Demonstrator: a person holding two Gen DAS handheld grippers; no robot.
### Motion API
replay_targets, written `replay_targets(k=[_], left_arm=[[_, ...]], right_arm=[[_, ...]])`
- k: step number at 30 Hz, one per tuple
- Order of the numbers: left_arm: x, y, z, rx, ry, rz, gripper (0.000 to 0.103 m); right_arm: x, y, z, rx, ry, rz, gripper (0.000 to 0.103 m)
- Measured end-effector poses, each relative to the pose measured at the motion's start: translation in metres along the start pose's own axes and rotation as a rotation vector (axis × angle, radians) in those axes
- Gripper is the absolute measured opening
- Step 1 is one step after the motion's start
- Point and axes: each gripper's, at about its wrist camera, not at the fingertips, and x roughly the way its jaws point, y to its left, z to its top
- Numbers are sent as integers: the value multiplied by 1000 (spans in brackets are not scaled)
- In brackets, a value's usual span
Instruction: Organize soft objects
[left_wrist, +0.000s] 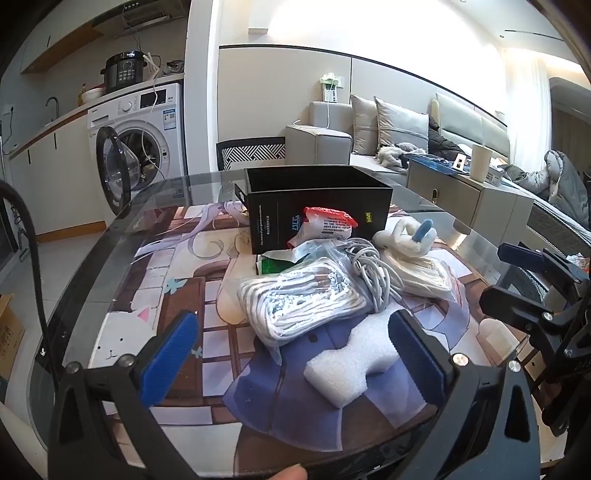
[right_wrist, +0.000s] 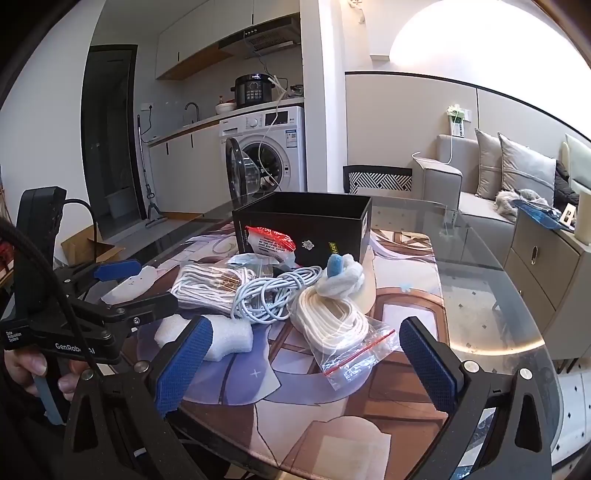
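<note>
Both grippers hover above a glass table (left_wrist: 155, 192) covered with a printed cartoon mat (left_wrist: 184, 288), and each stands spread to its widest with nothing between its blue pads. The left gripper (left_wrist: 295, 354) looks down over a white foam block (left_wrist: 354, 354) lying on the mat just before its fingers, untouched. Beyond the foam lies a clear bag of white cord (left_wrist: 299, 295), with a loose grey-white cable coil (left_wrist: 373, 269) touching its right side. The right gripper (right_wrist: 306, 362) faces a second clear zip bag of cream rope (right_wrist: 332, 321), whose red seal strip points toward it. Behind that bag rests a knotted white cloth bundle with a blue piece (right_wrist: 341, 275). A red-topped packet (right_wrist: 271, 242) leans against the front of an open black box (right_wrist: 306, 221) at the far side of the pile. A hand (right_wrist: 33, 373) grips the left tool's handle at the edge of the right wrist view.
</note>
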Motion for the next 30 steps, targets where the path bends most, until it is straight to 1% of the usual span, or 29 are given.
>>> replay_targets(k=[3, 8, 20, 30], left_arm=[[-2, 1, -1, -2, -4, -4, 103], [2, 8, -4, 5, -7, -13, 103], [8, 5, -4, 16, 11, -25, 103], [9, 5, -4, 19, 9, -25, 103]], right_arm=[[1, -3, 5, 5, -1, 5, 103], [2, -5, 5, 12, 7, 2, 103], [4, -7, 5, 14, 13, 0, 103], [7, -10, 3, 16, 17, 2, 103]])
